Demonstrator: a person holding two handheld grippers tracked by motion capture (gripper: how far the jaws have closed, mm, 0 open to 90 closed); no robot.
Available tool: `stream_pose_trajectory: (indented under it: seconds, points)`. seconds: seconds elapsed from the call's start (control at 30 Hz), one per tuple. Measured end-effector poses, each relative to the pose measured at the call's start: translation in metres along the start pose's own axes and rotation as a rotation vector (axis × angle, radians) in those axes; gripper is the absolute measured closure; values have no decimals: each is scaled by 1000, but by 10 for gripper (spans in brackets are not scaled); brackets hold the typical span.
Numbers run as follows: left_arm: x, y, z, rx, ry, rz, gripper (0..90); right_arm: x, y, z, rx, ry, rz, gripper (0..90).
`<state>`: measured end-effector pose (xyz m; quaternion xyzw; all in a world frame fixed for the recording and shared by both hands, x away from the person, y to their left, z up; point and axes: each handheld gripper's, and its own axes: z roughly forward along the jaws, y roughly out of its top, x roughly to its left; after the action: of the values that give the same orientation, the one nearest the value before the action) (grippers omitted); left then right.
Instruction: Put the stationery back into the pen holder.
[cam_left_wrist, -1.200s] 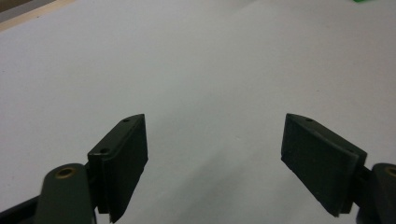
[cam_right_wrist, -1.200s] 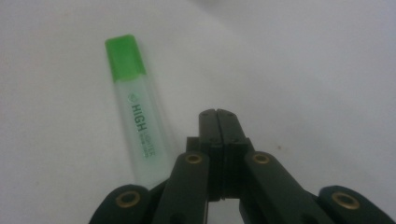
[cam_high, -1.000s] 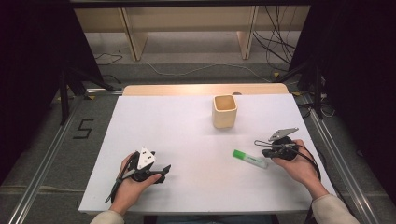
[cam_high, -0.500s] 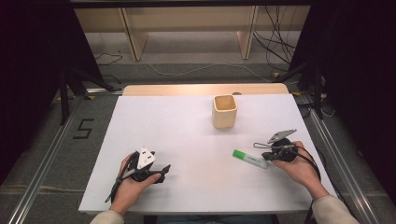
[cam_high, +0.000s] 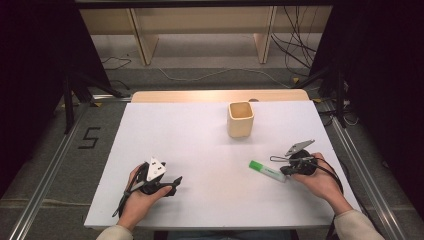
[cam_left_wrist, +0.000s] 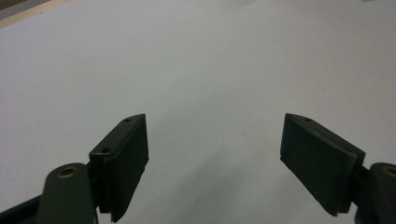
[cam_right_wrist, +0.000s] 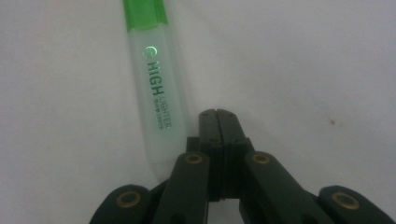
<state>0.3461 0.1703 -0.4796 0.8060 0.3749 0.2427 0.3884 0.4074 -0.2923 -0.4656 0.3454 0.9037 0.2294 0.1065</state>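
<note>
A green-capped highlighter (cam_high: 266, 170) with a pale body lies flat on the white table, right of centre. In the right gripper view the highlighter (cam_right_wrist: 153, 88) runs up the left side, its blunt end beside my jaws. My right gripper (cam_right_wrist: 218, 114) is shut with nothing between its jaws, and its tips sit just right of the pen's body. In the high view the right gripper (cam_high: 286, 170) rests at the pen's near end. My left gripper (cam_high: 176, 183) rests at the front left of the table; its jaws (cam_left_wrist: 215, 144) stand wide open over bare surface.
A small beige cup (cam_high: 240, 119) stands upright near the back of the white table (cam_high: 200, 145), beyond the highlighter. A wooden strip edges the far side. Metal rails run along both sides, and cables lie on the floor behind.
My right hand and gripper have shifted slightly left and nearer, closing in on the highlighter's end. The left hand has stayed put.
</note>
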Motion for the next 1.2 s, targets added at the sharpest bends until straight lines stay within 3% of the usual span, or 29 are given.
stream_pose_trajectory:
  seconds: [0.37, 0.5, 0.53, 0.63, 0.83, 1.07, 1.2]
  points:
    - [0, 0, -1, -3, 2, 2, 235, 11, 1, -3, 36, 30, -8, 899]
    - [0, 0, 0, -1, 1, 1, 238, 10, 3, -5, 36, 17, 7, 818]
    - [0, 0, 0, 2, 1, 1, 238, 9, 5, -7, 33, 14, 25, 764]
    - [1, 0, -1, 2, 4, -4, 237, 9, 7, -9, 24, 8, 58, 729]
    - [2, 2, -1, 6, 12, -9, 238, 8, 14, -13, 37, 12, 52, 574]
    - [3, 1, 1, 11, -4, -23, 239, 11, 19, -17, 54, 30, 54, 502]
    - [2, 1, 1, 16, -10, -10, 240, 14, 25, -18, 75, 47, 41, 501]
